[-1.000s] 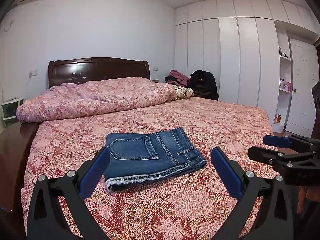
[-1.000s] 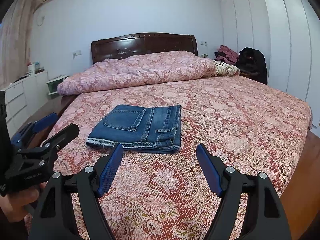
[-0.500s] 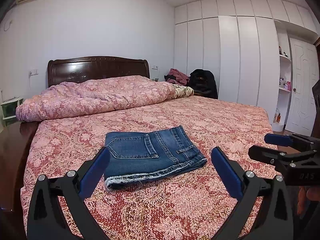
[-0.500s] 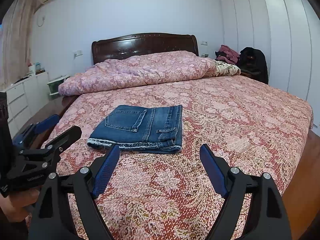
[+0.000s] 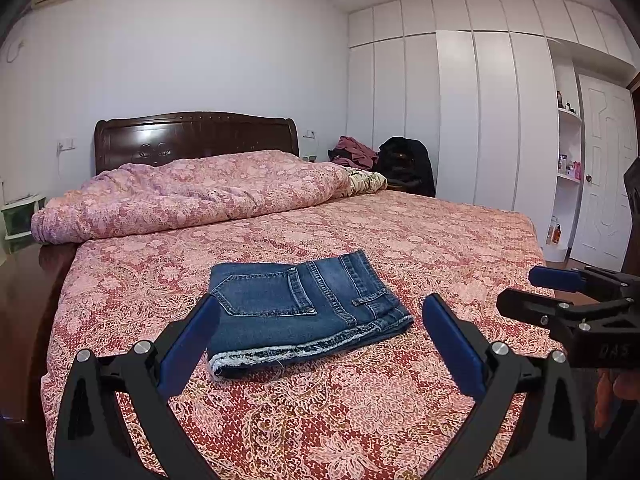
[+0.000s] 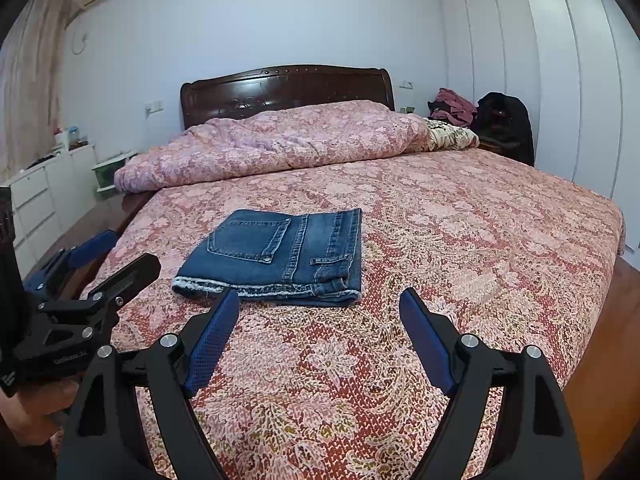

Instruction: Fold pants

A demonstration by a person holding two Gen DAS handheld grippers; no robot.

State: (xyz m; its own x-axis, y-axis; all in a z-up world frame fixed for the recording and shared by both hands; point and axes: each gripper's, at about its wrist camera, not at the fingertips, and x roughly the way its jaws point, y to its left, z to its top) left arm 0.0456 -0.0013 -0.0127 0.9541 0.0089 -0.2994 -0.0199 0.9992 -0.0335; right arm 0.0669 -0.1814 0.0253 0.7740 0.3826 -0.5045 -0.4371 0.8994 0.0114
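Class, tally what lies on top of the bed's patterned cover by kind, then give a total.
Folded jeans: 1
Rolled quilt: 1
Floral pillow: 1
Total: 3

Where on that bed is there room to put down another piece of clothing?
Bare bedspread lies right of the folded jeans, out to the bed's edge, and in front of them. The rumpled quilt crowds the headboard end.
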